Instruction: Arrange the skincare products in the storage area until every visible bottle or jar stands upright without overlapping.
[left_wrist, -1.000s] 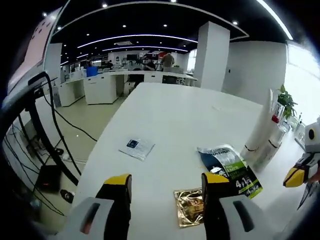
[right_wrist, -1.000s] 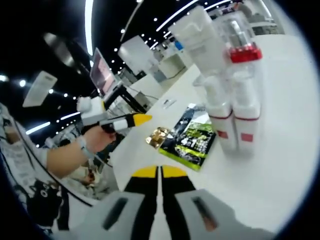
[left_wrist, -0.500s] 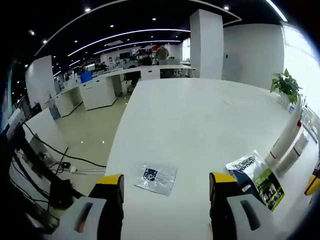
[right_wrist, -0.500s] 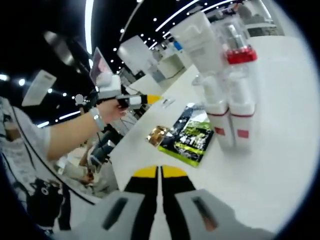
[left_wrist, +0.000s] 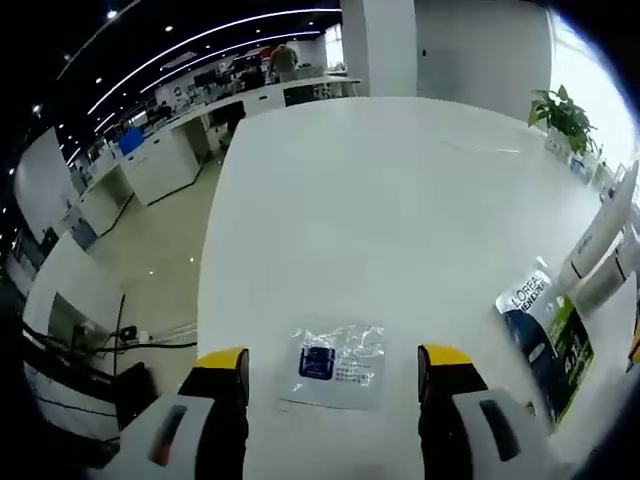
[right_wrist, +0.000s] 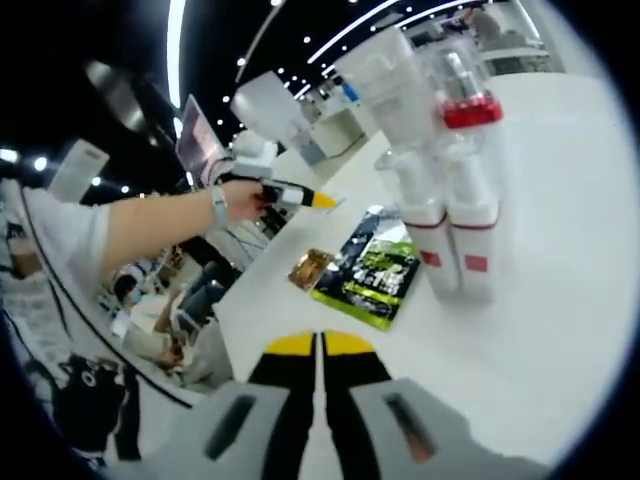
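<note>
The broad white table (left_wrist: 400, 200) stretches ahead of both claws. Upright white bottles (right_wrist: 440, 225) stand ahead-right of the closed right claw (right_wrist: 320, 345); the dark-green printed pouch (right_wrist: 372, 270) lies just ahead. A small clear sachet (left_wrist: 335, 365) lies between the spread jaws of the left claw (left_wrist: 335, 362).

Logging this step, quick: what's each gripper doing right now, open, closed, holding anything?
Left gripper: open, empty, jaws either side of a clear sachet.
Right gripper: closed, holding nothing.
</note>
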